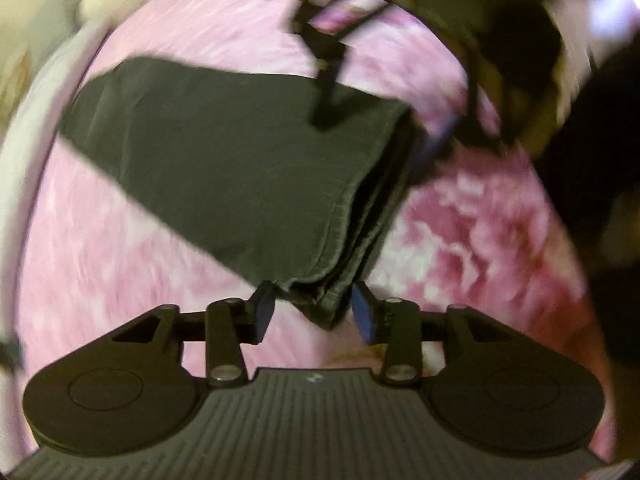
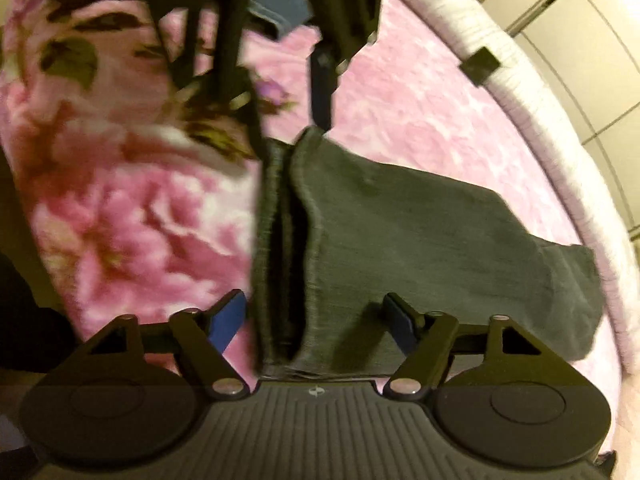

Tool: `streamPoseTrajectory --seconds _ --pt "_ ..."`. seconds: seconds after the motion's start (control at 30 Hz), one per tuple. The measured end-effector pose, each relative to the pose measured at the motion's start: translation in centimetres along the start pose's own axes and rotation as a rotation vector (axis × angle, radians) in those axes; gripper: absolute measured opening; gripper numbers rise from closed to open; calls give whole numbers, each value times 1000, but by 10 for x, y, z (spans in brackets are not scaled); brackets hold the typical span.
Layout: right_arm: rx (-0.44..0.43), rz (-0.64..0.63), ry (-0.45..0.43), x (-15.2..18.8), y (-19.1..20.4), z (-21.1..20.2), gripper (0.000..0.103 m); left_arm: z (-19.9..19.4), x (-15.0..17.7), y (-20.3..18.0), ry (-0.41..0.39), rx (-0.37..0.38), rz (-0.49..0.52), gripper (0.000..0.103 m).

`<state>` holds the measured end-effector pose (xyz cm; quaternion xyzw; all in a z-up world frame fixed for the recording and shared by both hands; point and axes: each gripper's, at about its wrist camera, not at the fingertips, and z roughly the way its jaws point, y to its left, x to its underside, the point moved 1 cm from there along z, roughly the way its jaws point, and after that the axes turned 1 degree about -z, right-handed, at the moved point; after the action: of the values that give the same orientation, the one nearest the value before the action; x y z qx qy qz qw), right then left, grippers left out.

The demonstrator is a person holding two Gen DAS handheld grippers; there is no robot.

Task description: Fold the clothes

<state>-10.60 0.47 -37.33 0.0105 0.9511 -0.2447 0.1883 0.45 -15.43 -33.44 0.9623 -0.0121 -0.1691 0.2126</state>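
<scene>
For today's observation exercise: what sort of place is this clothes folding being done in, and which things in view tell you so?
Probably a bedroom at home. A dark folded garment lies on a plush pink floral blanket with a pale quilted edge, like a bed. Pale panelled cupboard fronts stand beyond it.

Dark grey-green garment point(image 1: 224, 152): folded into a long, flat, tapering strip of several stacked layers. It lies on the pink floral blanket point(image 1: 460, 216), well inside the blanket's white border point(image 2: 532, 92). One end point(image 2: 560, 292) reaches toward that border and stops just short of it. The opposite end shows stitched hems point(image 2: 280, 240) stacked one on another, with a dark gap between two of the layers. The top layer is smooth, with only slight creases.
</scene>
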Motion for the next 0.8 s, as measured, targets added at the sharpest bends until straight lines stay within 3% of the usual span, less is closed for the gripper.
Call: streamPoseTrajectory --seconds 0.13,0.2,0.27,0.5,0.57,0.6,0.73,0.77,0.8 --pt "0 -22 0 -1 1 -1 45 1 4 -9 -37 -35 186 53" --pt "-4 -2 -1 -1 -2 -3 40 -3 8 -10 -50 -66 223 52" --pt "-17 34 -6 -2 -6 -6 24 -4 12 -11 -49 -80 250 52" --pt "-49 241 -37 -10 -38 -24 20 8 3 -17 -77 -120 337 57" --pt "-61 301 -57 -13 -49 -33 20 13 0 -8 -57 -89 282 37" --pt "-63 314 -65 -15 -52 -37 20 16 -3 -5 -49 -64 243 22" --pt "-45 275 -63 -12 -48 -44 22 7 -5 21 -70 18 76 14" --pt "-36 245 -63 -10 -43 -45 28 4 -5 30 -71 35 38 14" --pt "-31 213 -66 -7 -36 -45 40 2 -5 39 -74 55 -13 13"
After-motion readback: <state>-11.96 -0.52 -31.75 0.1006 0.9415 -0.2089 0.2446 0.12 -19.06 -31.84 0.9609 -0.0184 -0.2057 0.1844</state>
